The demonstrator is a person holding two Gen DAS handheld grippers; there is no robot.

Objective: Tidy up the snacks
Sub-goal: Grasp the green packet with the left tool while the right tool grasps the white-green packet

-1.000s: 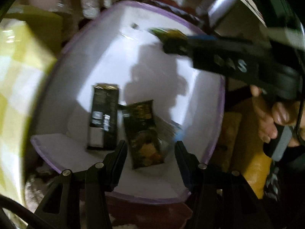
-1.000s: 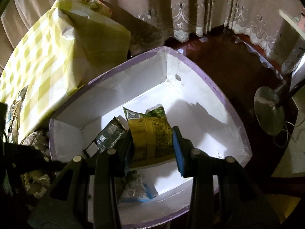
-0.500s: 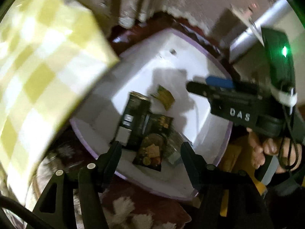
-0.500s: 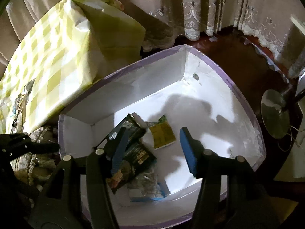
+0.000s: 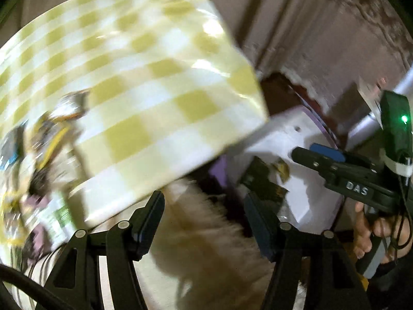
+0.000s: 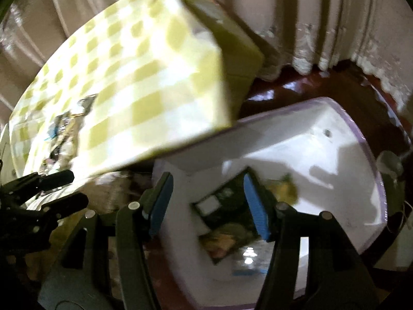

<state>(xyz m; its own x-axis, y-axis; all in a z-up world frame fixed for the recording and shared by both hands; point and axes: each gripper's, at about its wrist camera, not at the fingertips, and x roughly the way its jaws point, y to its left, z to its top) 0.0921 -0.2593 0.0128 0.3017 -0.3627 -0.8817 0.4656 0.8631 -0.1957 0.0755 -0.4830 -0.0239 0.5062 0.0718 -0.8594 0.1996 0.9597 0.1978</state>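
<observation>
A white box with a purple rim (image 6: 361, 139) stands on the floor and holds a dark packet (image 6: 224, 199), a small yellow packet (image 6: 284, 188) and a few more. My right gripper (image 6: 209, 201) hangs open over the box's near left corner, with nothing between its blue pads. My left gripper (image 5: 204, 206) is open and empty above a fluffy white rug (image 5: 206, 245), left of the box (image 5: 304, 134). Several snack packets (image 5: 38, 155) lie blurred on the yellow-checked table (image 5: 144, 82). A hand (image 5: 374, 232) holds the right gripper (image 5: 322, 157).
The table's corner (image 6: 219, 103) overhangs the box's left side. Lace-edged curtains (image 6: 309, 25) hang behind, above a dark red floor (image 6: 309, 90). A round pale stand base (image 6: 389, 160) sits right of the box. The left gripper (image 6: 51, 188) shows at the far left.
My right gripper let go of the yellow packet, which now lies in the box. Both grippers rose and swung left toward the table; the left one rolled and left the box.
</observation>
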